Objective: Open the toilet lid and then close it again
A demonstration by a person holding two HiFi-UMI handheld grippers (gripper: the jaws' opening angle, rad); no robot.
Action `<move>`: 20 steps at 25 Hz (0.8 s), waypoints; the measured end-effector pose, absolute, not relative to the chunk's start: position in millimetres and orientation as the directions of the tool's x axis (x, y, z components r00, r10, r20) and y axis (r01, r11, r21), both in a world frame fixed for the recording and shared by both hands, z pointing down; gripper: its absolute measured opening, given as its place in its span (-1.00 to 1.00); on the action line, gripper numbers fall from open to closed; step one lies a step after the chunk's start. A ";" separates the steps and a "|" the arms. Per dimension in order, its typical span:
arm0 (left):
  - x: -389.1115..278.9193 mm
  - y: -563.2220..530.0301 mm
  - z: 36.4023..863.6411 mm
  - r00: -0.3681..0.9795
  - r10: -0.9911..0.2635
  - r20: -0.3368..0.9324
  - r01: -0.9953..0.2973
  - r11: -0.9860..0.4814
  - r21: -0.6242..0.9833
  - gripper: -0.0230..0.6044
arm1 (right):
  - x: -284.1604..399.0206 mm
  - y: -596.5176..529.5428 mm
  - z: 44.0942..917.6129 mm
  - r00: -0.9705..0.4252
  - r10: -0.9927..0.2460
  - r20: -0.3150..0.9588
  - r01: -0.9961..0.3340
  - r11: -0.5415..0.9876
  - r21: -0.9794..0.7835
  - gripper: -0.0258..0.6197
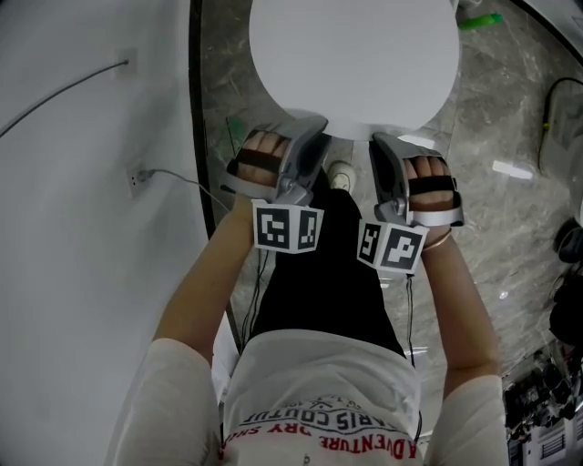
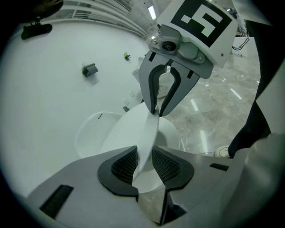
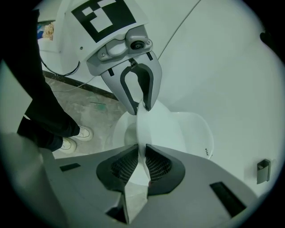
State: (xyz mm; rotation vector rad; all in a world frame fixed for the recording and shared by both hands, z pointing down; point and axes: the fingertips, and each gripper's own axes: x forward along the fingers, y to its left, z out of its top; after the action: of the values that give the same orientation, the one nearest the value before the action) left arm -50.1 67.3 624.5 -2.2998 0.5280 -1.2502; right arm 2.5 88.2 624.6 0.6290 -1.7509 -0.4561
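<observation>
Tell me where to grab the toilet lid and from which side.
Grip the toilet lid on its thin front rim, coming from the front. The rim is slim enough to slide between jaws, and with the lid partly raised both faces look free.

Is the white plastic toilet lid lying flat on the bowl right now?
No, the white plastic toilet lid stands tilted up off the white bowl, with its edge between the right gripper's jaws.

Veined marble floor (image 1: 510, 109), white wall (image 1: 73, 273), wall socket (image 1: 137, 179), green item (image 1: 480, 20)
</observation>
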 end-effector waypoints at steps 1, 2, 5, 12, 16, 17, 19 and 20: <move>-50.2 68.9 630.0 0.507 -0.527 0.682 -0.105 -0.823 -0.558 -0.61 | 2.2 89.5 629.9 -0.192 -0.619 0.762 -0.176 0.785 0.594 -0.85; -50.7 70.4 635.4 0.502 -0.522 0.690 -0.099 -0.827 -0.553 -0.61 | 1.6 90.8 635.5 -0.190 -0.611 0.769 -0.173 0.791 0.586 -0.85; -53.1 74.9 652.0 0.487 -0.507 0.711 -0.083 -0.837 -0.540 -0.60 | -1.0 94.7 652.2 -0.181 -0.586 0.790 -0.158 0.810 0.565 -0.84; -53.7 82.4 689.4 0.456 -0.443 0.772 -0.051 -0.879 -0.474 -0.55 | -2.3 101.2 689.2 -0.168 -0.517 0.839 -0.161 0.855 0.494 -0.84; -54.9 85.8 708.4 0.436 -0.400 0.807 -0.033 -0.902 -0.429 -0.51 | -4.0 102.7 707.7 -0.158 -0.486 0.860 -0.153 0.872 0.465 -0.84; -55.5 86.2 712.7 0.430 -0.391 0.814 -0.031 -0.907 -0.420 -0.50 | -4.6 103.0 711.9 -0.157 -0.478 0.864 -0.154 0.876 0.456 -0.84; -56.0 86.3 720.8 0.419 -0.378 0.826 -0.029 -0.914 -0.404 -0.50 | -5.4 103.2 720.2 -0.156 -0.461 0.874 -0.157 0.885 0.439 -0.84; -55.9 86.2 724.5 0.412 -0.373 0.831 -0.028 -0.917 -0.398 -0.50 | -5.4 103.2 724.0 -0.155 -0.454 0.877 -0.158 0.888 0.432 -0.84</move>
State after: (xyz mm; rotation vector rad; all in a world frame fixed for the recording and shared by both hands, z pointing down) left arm -55.9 86.2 724.5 -2.3508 0.3465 -1.5063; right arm -5.4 103.2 724.0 0.4691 -1.7275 -0.2761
